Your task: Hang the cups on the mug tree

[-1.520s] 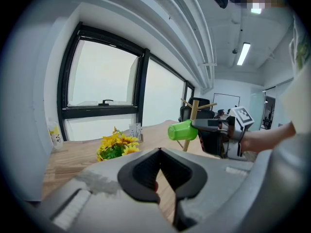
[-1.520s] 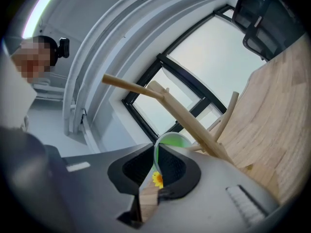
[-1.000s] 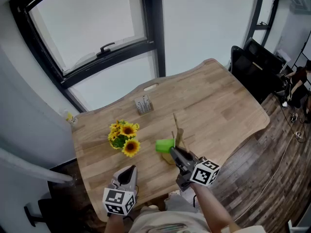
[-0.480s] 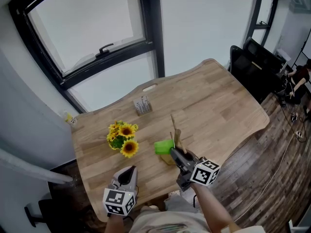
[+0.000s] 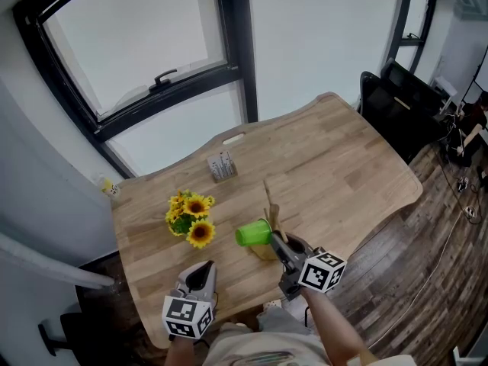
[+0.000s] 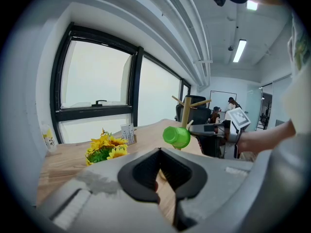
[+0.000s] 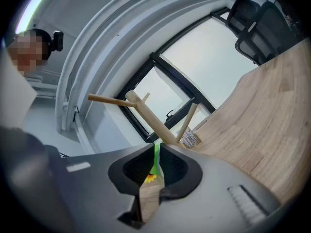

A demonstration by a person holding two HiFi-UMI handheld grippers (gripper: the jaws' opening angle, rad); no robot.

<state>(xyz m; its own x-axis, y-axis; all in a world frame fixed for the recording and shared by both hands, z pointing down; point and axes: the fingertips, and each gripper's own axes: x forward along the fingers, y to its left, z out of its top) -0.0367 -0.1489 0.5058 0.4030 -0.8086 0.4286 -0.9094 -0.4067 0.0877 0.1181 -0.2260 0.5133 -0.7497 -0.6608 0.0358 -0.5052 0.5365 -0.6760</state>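
Green cup [image 5: 252,234] pinched by its edge in the right tool [image 5: 277,242], jaws closing; left tool [image 5: 200,270] jaws together, holding nothing.

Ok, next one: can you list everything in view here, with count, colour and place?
Wooden table: one, light wood, centre.
Bunch of sunflowers: one, yellow and green, table's left part.
Small card stand: one, white, table's far edge.
Wooden mug tree: one, pale wood, near edge, no cup on it.
Green plastic cup: one, green, tipped sideways beside the mug tree.
Office chair: at least one, black, beyond the table's right end.
Window: black frame, behind the table.
Right gripper: grey, jaws closing on a green part of the cup.
Left gripper: grey, shut, empty, near table edge.
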